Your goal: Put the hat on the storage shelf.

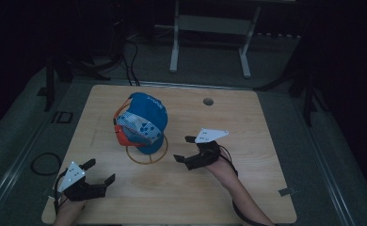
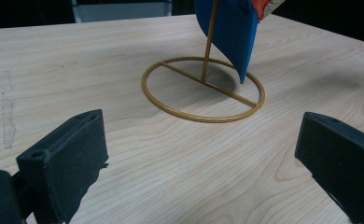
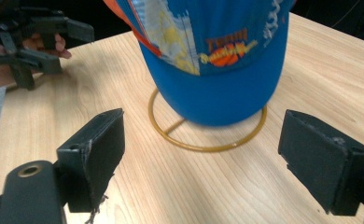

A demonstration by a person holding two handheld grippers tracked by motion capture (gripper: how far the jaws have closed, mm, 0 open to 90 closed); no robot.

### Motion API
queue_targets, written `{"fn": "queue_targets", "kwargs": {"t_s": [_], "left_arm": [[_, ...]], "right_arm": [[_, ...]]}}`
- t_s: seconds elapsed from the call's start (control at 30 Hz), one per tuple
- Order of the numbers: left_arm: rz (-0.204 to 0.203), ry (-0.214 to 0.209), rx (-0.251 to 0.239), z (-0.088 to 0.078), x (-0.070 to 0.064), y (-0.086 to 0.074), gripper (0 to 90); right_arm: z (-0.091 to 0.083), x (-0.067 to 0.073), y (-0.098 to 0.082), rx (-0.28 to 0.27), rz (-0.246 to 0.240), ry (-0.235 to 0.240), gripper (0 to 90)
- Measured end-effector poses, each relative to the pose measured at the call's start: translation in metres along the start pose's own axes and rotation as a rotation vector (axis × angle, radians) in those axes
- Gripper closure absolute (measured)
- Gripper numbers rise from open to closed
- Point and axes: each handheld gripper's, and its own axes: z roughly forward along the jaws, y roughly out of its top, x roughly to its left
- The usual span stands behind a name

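Note:
A blue cap (image 1: 145, 121) with an orange brim and printed panels hangs on a thin gold wire stand (image 1: 147, 153) with a ring base, near the middle of the wooden table (image 1: 247, 188). My right gripper (image 1: 185, 149) is open just right of the stand, its jaws facing the cap (image 3: 217, 56) and ring base (image 3: 203, 147). My left gripper (image 1: 100, 171) is open near the table's front left corner, pointing toward the stand (image 2: 203, 88) and the cap's blue edge (image 2: 231, 32). Nothing sits between either pair of jaws. The left gripper (image 3: 45, 39) also appears far off in the right gripper view.
A round hole (image 1: 208, 101) is cut in the table near its far edge. A white metal frame (image 1: 210, 28) stands on the dark floor beyond. Cables (image 1: 45, 162) lie on the floor at left.

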Motion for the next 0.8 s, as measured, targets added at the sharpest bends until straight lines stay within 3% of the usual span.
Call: {"fn": "queue_targets", "kwargs": {"t_s": [0.1,0.47,0.8], "left_arm": [[0.001,0.001,0.001,0.0,0.0,0.0,2.8],[0.003,0.004,0.006,0.001,-0.001,0.0,2.8],[0.008,0.002,0.004,0.0,-0.001,0.0,2.8]], "right_arm": [[-0.001,-0.004,-0.009,0.014,0.033,-0.002,15.2],[-0.002,-0.01,-0.042,0.044,0.068,-0.018,15.2],[-0.008,-0.018,-0.066,0.035,0.088,-0.024,15.1]]}}
